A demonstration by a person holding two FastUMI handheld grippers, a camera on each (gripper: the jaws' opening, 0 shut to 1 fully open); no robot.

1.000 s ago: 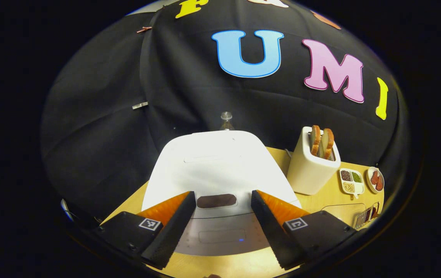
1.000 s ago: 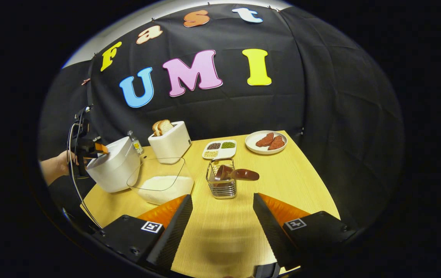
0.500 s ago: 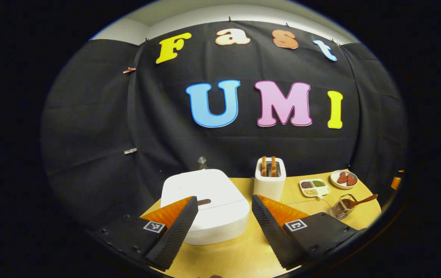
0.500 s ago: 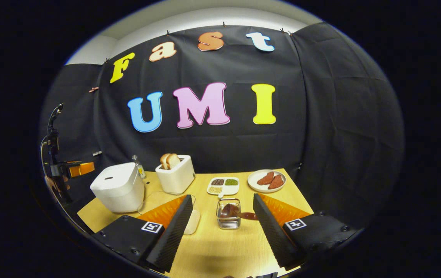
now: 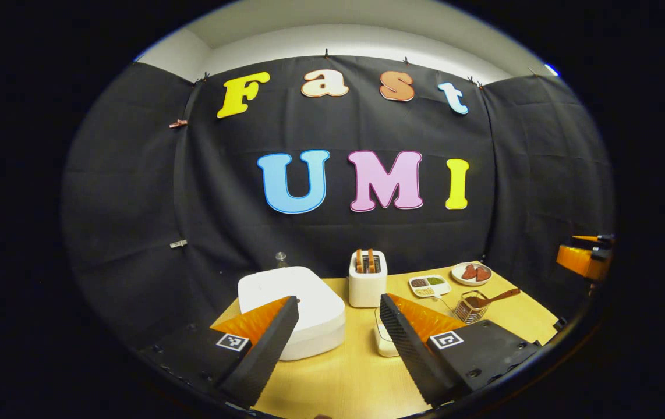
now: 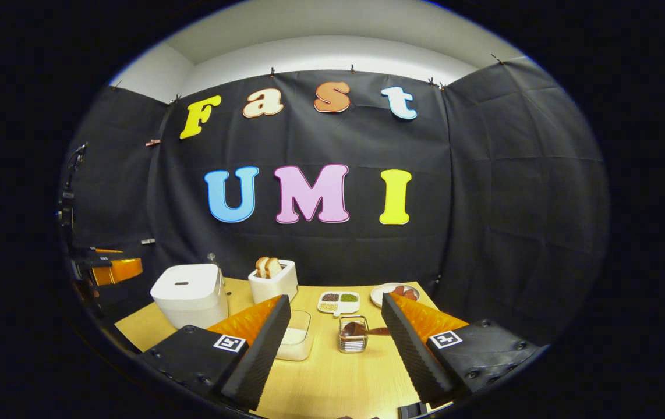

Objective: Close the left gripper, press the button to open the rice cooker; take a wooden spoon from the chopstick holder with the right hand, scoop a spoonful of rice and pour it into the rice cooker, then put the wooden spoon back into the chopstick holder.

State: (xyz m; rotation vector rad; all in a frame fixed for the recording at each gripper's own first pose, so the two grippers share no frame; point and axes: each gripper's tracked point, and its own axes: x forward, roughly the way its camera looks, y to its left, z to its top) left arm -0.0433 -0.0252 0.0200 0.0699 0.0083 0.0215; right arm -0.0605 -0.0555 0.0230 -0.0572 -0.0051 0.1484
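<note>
White and shut tight, the rice cooker (image 5: 292,308) sits at the near left of the pale wooden table (image 5: 356,378), lid down. In the left gripper view the left gripper (image 5: 338,340) hangs back from it, fingers spread wide with nothing between them, the cooker showing just past its left finger. Over in the right gripper view, the right gripper (image 6: 335,346) is likewise wide open and empty, held well short of the table's things. Between its fingers stands the wire chopstick holder (image 6: 353,342), and the wooden spoon (image 6: 361,330) rests in it, handle leaning out to the right. Just left of the holder is the clear container of rice (image 6: 297,340), with a white toaster (image 6: 274,280) holding two slices of bread behind it. A divided dish of grains (image 6: 338,302) and a plate of red pieces (image 6: 393,291) sit toward the back. Far left in that view, the other gripper hovers beside the cooker.
</note>
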